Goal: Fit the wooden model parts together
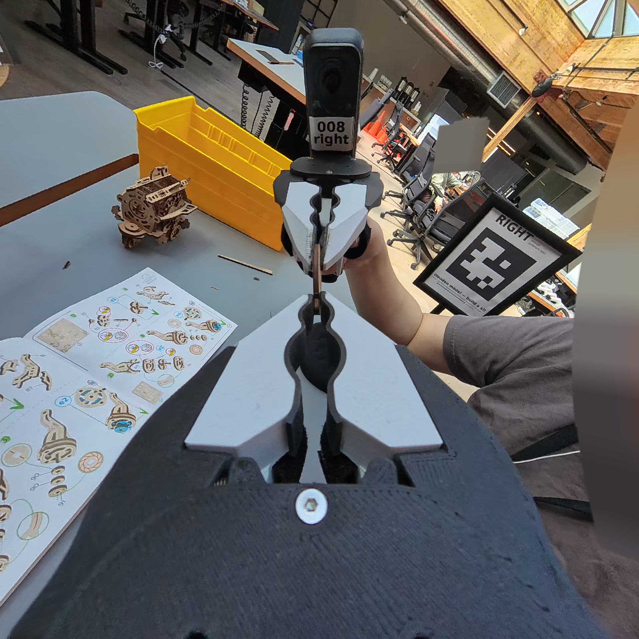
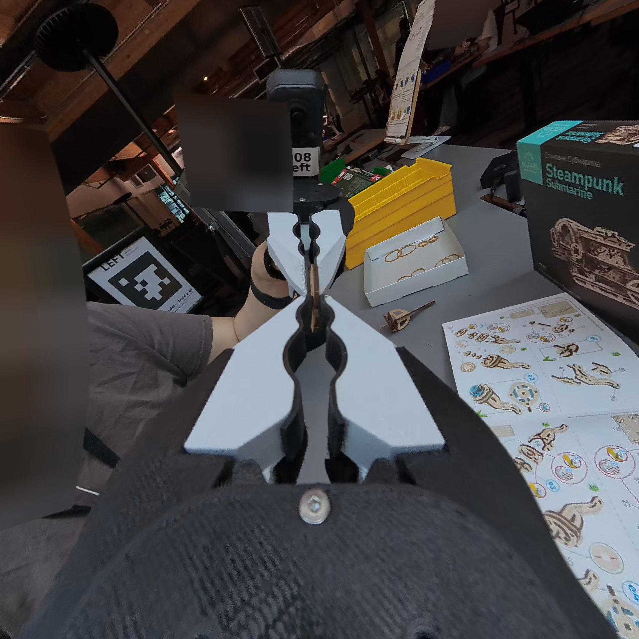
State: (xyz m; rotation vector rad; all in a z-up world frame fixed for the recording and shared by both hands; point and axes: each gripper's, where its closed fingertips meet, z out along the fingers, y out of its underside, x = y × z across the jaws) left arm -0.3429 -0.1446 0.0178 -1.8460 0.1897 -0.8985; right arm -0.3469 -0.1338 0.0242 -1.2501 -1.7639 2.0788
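Both grippers face each other tip to tip above the grey worktop (image 1: 52, 145), each pinching an end of a thin wooden piece (image 1: 316, 273) seen edge-on: the left gripper (image 1: 315, 298) at its lower end, the right gripper (image 2: 314, 311) opposite. It looks light, stiff and snappable; hold it flat, near the joint. A part-built wooden model (image 1: 152, 207) stands beside the yellow bin (image 1: 214, 162) at the worktop's far edge; an instruction booklet (image 1: 103, 363) lies open. A workshop lies beyond.

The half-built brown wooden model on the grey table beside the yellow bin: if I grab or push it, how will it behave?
The half-built brown wooden model is probably light, being thin openwork laser-cut sheets. Likely fragile: small gears and tabs stick out and could snap under a hard pinch. It sits on uneven, rounded parts on the grey table, so a push might tip it rather than slide it.
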